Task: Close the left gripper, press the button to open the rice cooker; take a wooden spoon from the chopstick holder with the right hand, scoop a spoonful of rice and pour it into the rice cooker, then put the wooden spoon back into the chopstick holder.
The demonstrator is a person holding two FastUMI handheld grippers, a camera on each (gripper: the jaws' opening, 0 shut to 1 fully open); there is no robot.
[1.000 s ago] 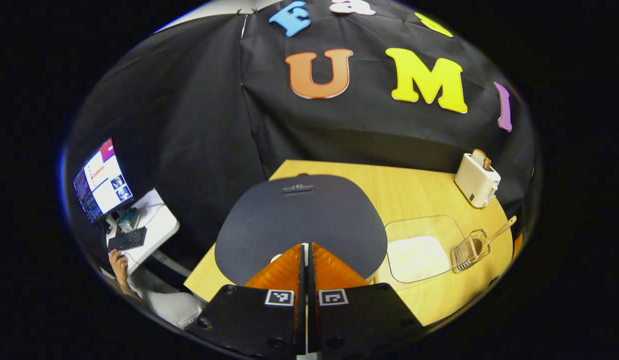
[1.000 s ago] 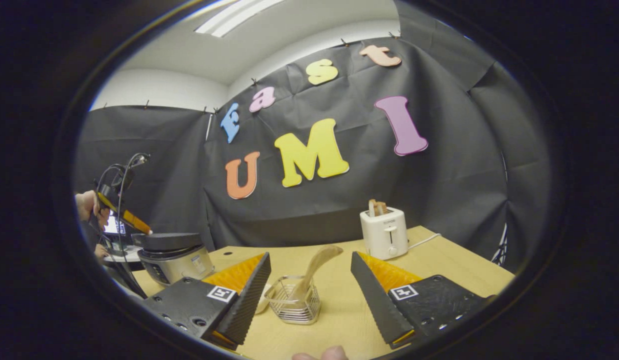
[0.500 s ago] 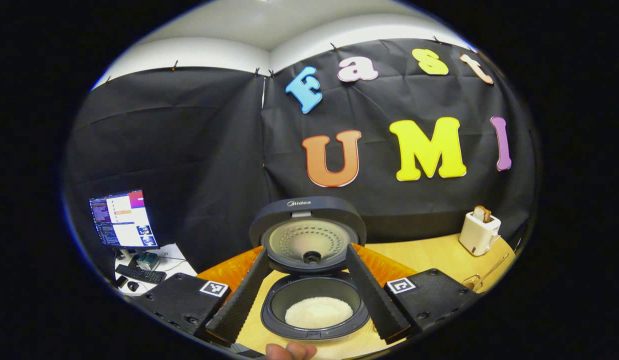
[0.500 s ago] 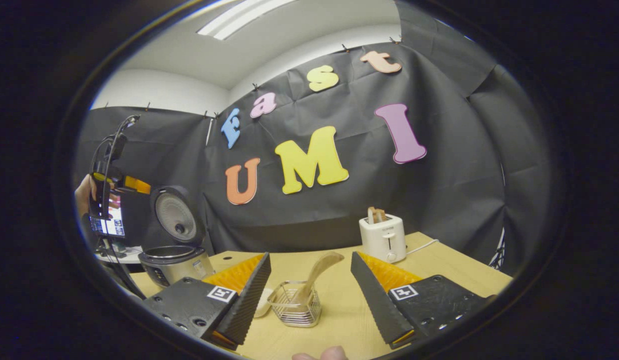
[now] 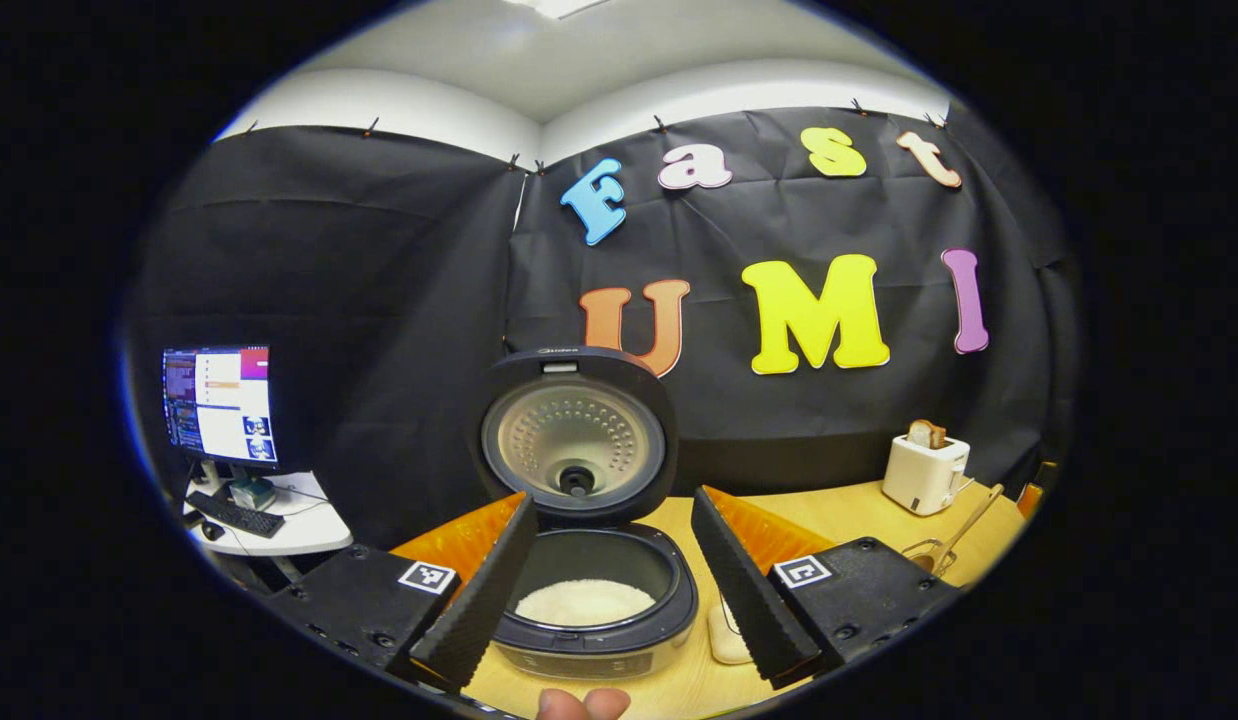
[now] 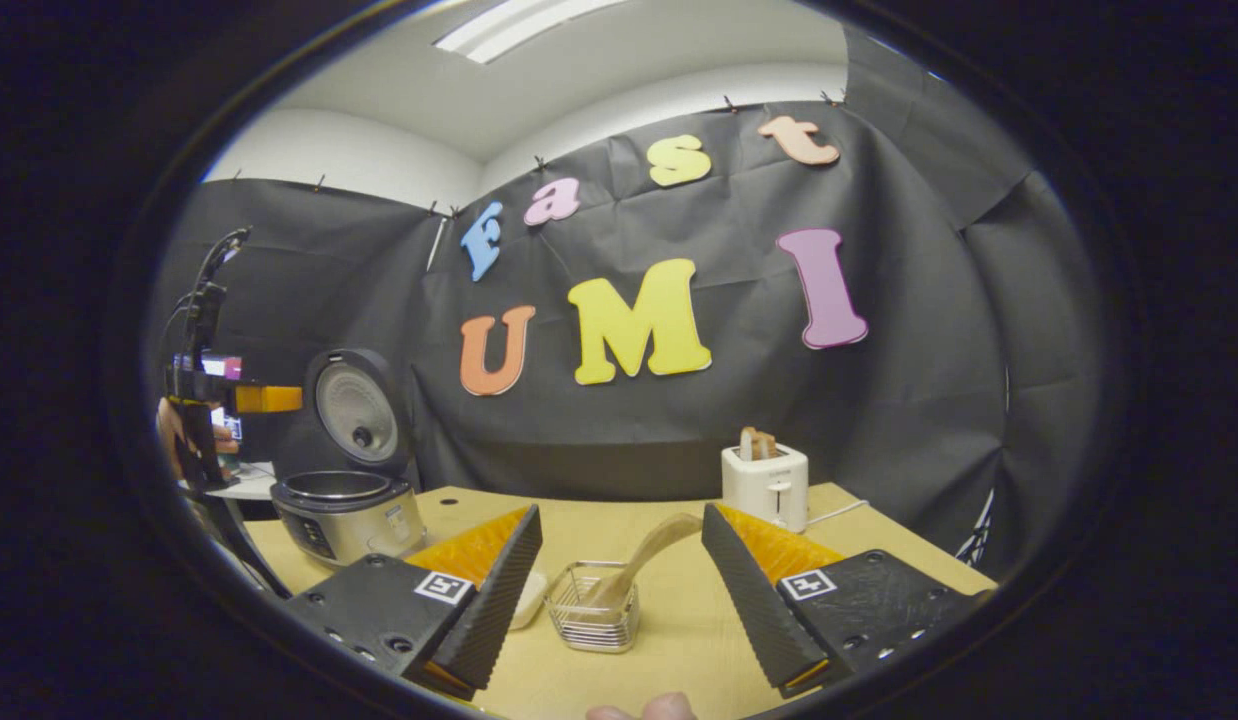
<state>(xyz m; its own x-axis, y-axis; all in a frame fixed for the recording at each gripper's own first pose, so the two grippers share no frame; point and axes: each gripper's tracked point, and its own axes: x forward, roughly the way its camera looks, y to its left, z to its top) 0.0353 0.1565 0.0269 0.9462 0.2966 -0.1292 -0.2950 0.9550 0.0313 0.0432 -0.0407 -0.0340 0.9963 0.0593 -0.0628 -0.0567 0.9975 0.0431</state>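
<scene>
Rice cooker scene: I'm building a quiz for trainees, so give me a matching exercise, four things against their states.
Things:
1. rice cooker lid
2. wooden spoon
3. toaster
4. right gripper

States:
a. open, nothing between its fingers
b. holds bread in its slot
c. swung up, upright
d. leaning in the wire chopstick holder

Pairs: 1-c, 2-d, 3-b, 4-a
</scene>
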